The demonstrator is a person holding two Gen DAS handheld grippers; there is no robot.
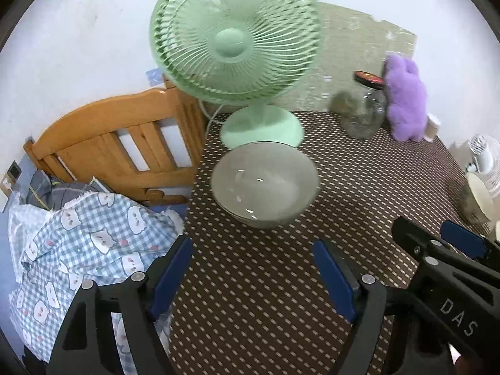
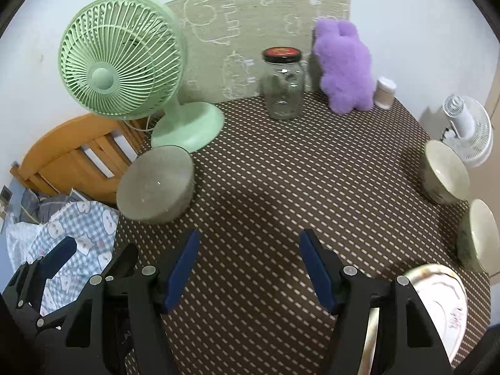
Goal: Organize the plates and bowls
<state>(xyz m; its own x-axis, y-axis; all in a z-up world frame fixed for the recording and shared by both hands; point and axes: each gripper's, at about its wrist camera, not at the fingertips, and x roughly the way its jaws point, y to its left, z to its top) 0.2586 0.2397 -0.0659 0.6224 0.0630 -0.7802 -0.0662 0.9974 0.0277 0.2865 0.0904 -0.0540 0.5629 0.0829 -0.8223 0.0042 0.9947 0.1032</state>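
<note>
Partly cut off: plate (image 2: 443, 306) behind right gripper (image 2: 248, 268) fingers

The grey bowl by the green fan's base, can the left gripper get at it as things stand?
Probably yes. The left gripper is open and empty, and only bare dotted tablecloth lies between it and the grey bowl. The green fan stands close behind the bowl, not in the way.

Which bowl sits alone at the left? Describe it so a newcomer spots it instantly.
Start at the mint-green desk fan at the back left of the dotted brown tablecloth. Directly in front of its round base, near the table's left edge, sits the grey-green bowl. It stands alone, while the two cream-lined bowls and the plate cluster along the right edge.
</note>
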